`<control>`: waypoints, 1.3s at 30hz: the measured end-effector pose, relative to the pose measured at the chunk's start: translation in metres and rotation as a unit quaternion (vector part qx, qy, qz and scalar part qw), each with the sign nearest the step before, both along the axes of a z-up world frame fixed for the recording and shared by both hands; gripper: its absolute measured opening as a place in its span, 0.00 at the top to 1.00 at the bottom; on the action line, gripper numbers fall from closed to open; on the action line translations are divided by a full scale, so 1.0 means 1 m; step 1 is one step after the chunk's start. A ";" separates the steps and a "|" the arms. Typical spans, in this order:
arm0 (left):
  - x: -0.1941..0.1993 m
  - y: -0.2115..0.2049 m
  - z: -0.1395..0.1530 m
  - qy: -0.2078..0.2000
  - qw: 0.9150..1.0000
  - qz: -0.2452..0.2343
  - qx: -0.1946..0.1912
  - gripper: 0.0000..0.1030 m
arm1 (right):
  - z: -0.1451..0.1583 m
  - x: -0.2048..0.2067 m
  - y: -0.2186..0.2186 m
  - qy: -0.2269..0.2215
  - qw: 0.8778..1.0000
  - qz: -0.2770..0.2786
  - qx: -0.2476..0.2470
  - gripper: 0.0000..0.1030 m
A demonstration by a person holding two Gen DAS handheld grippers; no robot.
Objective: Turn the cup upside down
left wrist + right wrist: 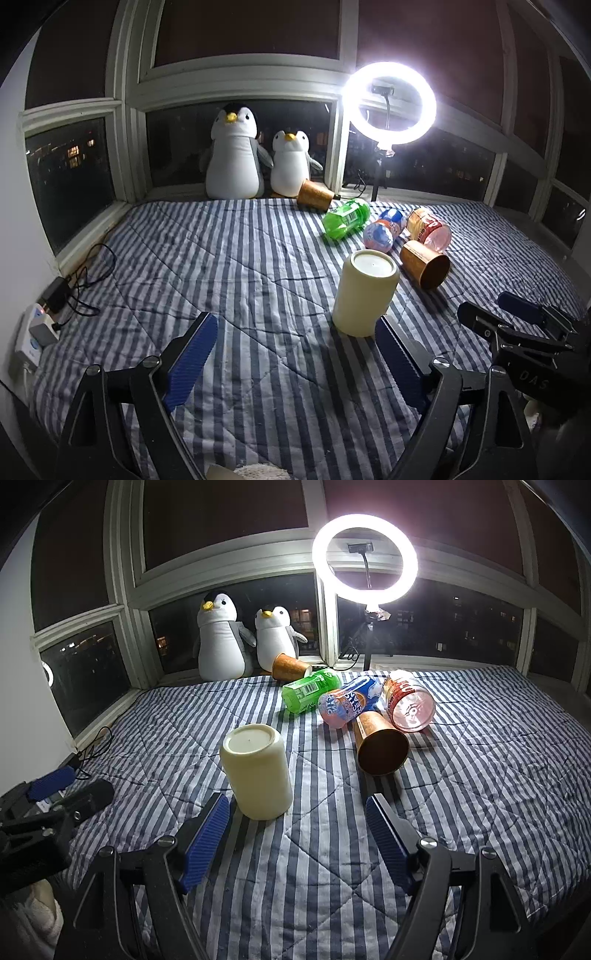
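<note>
A cream cup [364,291] stands upside down on the striped blanket, base up; in the right wrist view it [256,771] sits just beyond the left finger. My left gripper [295,325] is open and empty, the cup just past its right fingertip. My right gripper [297,806] is open and empty, a little behind the cup. The right gripper shows at the right edge of the left wrist view [509,314], the left gripper at the left edge of the right wrist view [70,782].
A brown paper cup [380,744] lies on its side right of the cream cup, with green [312,694], blue [349,701] and red [408,701] bottles behind. Another brown cup [290,666], two plush penguins [221,642] and a ring light [364,559] stand by the window. Cables and a power strip [40,328] lie left.
</note>
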State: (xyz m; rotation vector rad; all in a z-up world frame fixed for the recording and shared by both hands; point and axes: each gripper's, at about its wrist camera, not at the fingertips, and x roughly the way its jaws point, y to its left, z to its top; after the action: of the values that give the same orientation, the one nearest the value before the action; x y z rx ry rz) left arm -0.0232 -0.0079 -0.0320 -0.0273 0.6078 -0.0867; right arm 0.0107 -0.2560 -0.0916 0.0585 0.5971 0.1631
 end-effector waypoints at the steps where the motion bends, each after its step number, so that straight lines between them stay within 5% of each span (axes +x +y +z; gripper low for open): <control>1: -0.001 0.000 0.001 -0.001 1.000 0.000 0.000 0.12 | 0.000 -0.001 0.001 -0.001 1.000 -0.001 -0.001 0.29; 39: 0.005 -0.009 0.002 -0.005 1.000 -0.003 0.007 0.12 | 0.004 -0.001 -0.004 -0.013 1.000 -0.012 -0.011 0.28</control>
State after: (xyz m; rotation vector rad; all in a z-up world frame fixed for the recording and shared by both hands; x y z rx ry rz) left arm -0.0183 -0.0166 -0.0300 -0.0115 0.5976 -0.0893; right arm 0.0097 -0.2598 -0.0875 0.0424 0.5716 0.1348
